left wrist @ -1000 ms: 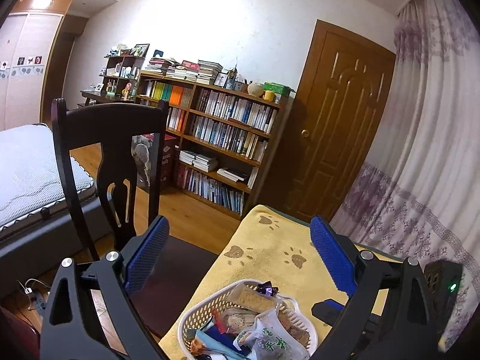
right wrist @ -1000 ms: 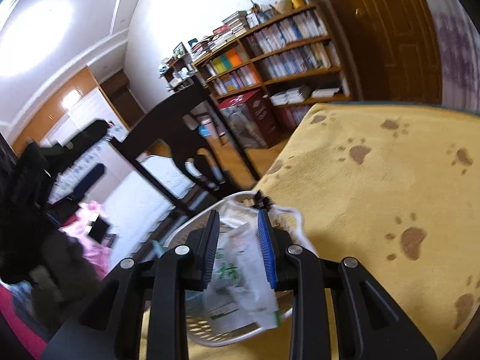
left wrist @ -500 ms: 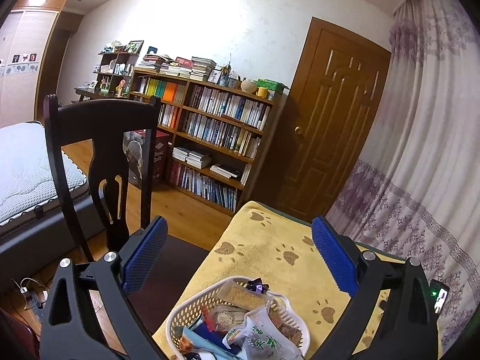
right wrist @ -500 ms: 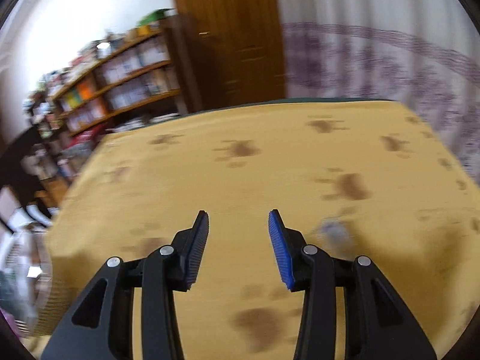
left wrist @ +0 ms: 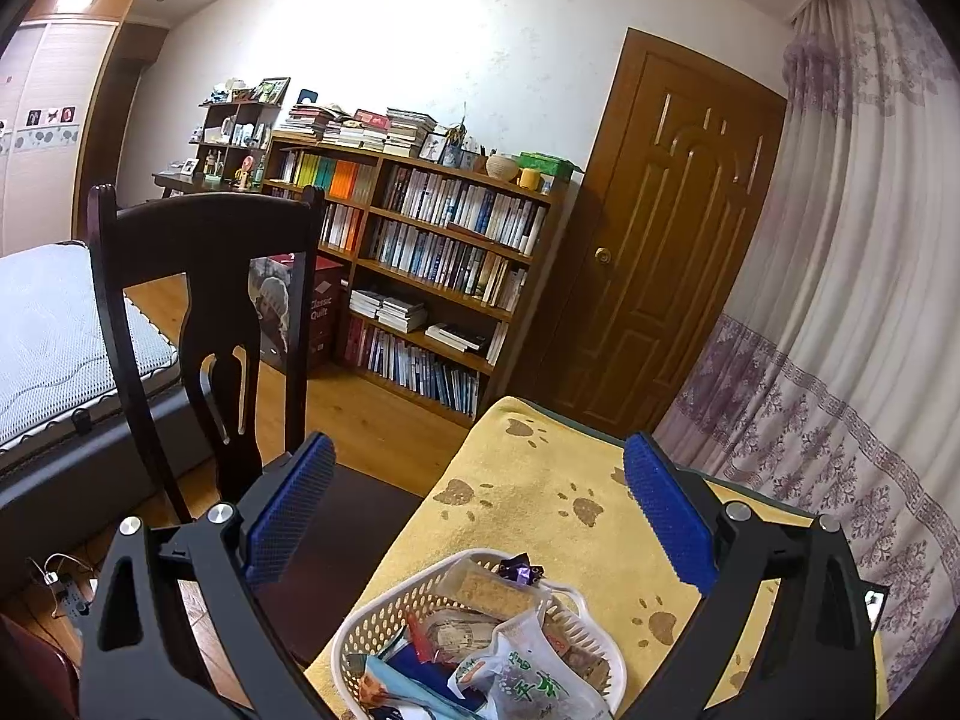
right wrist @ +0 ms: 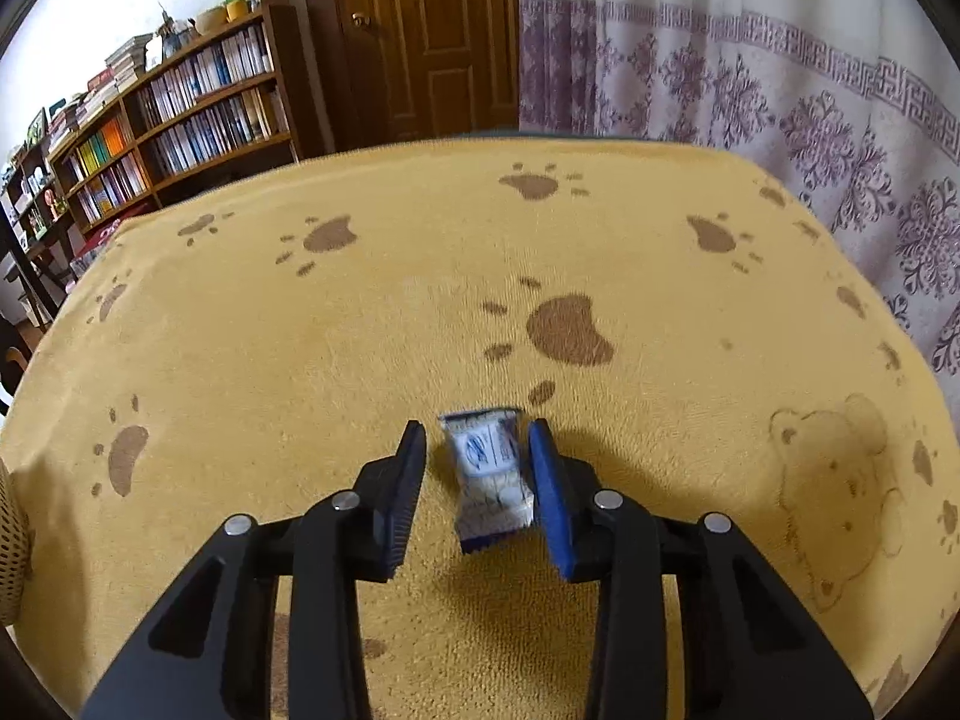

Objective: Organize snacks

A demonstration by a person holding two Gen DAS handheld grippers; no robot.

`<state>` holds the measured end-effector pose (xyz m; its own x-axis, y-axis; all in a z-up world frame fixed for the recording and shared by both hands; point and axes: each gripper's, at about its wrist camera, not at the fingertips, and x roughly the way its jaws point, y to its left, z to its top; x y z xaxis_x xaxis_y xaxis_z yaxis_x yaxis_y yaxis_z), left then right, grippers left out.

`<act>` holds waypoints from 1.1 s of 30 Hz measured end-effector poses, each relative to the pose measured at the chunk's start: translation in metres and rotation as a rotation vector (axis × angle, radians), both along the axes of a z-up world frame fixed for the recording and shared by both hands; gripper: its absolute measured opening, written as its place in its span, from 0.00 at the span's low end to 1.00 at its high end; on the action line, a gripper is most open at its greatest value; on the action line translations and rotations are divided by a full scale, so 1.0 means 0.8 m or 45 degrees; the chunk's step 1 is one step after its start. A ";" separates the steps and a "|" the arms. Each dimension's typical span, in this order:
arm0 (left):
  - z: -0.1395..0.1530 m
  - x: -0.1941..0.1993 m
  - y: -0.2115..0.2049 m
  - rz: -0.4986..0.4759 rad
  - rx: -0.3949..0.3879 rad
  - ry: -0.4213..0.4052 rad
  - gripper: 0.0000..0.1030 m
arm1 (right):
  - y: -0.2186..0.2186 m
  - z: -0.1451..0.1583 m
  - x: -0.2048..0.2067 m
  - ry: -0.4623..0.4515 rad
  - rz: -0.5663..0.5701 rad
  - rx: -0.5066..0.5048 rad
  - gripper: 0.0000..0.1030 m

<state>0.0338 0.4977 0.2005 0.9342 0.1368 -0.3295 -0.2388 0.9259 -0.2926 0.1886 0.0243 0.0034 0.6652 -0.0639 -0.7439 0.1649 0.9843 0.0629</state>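
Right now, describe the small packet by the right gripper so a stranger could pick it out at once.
Start from the yellow paw-print cloth covering the table. Near its front, between the open fingers of the right gripper, lies a small white and blue snack packet. It is the only loose item on the open cloth; the other snacks sit piled in the white basket at the table's left edge.

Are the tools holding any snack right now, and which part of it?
No. The right tool is open around a small blue-and-white packet lying on the blanket, not squeezing it. The left tool is open, empty.
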 end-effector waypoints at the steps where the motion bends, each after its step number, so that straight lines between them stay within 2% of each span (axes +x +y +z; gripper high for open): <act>1: 0.000 0.000 0.000 0.000 0.000 0.000 0.95 | -0.001 -0.001 0.000 -0.001 -0.003 0.004 0.32; 4: 0.000 0.000 0.001 -0.002 0.003 -0.001 0.95 | 0.003 0.002 -0.001 0.003 0.001 -0.006 0.24; 10: -0.001 0.000 0.004 0.009 -0.004 -0.003 0.95 | 0.027 0.015 -0.011 -0.018 0.061 0.017 0.22; 13: -0.001 -0.001 0.008 0.015 -0.011 -0.008 0.95 | 0.058 0.036 -0.020 -0.065 0.154 0.064 0.22; 19: 0.000 -0.008 0.013 0.018 -0.021 -0.025 0.95 | 0.157 0.087 -0.042 -0.172 0.439 0.147 0.22; 26: 0.003 -0.016 0.025 0.040 -0.054 -0.048 0.95 | 0.275 0.121 -0.061 -0.197 0.748 0.272 0.22; 33: 0.006 -0.018 0.029 0.035 -0.067 -0.061 0.95 | 0.359 0.148 -0.069 -0.196 0.931 0.367 0.22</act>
